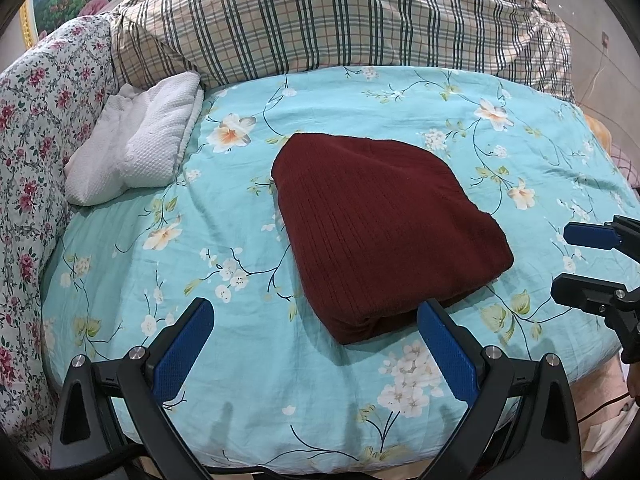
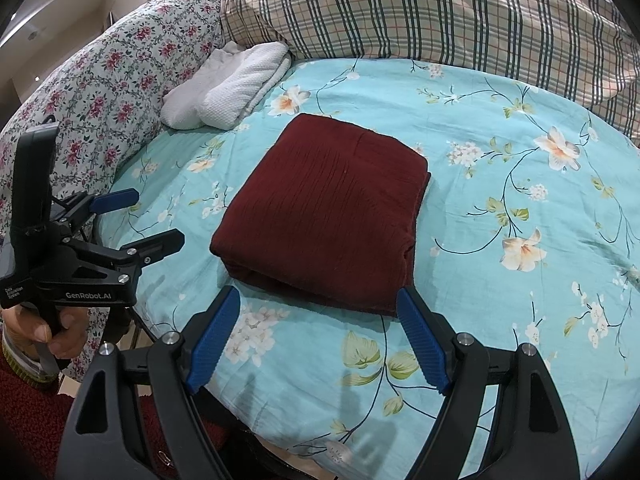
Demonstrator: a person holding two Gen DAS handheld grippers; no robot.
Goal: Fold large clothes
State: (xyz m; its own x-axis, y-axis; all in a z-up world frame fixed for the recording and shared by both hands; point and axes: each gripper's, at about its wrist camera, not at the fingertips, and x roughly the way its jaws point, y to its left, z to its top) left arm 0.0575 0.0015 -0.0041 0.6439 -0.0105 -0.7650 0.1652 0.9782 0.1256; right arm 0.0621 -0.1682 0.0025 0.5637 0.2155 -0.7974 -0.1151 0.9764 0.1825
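Observation:
A dark red knitted garment [image 1: 384, 232] [image 2: 328, 216] lies folded into a compact block in the middle of the bed. My left gripper [image 1: 316, 312] stands open just short of the garment's near edge, nothing between its blue pads. My right gripper [image 2: 318, 300] is open too, with its fingertips just short of the near folded edge, touching nothing. Each gripper shows in the other's view: the right one [image 1: 576, 260] at the right border, the left one [image 2: 148, 220] at the left, held by a person's hand [image 2: 44, 332].
The bed carries a turquoise sheet with flowers [image 1: 240, 360] [image 2: 520, 160]. A folded white towel [image 1: 136, 144] [image 2: 236, 92] lies at the back left. A plaid quilt [image 1: 340, 20] is heaped at the back, and a rose-print quilt [image 1: 36, 120] lines the left side.

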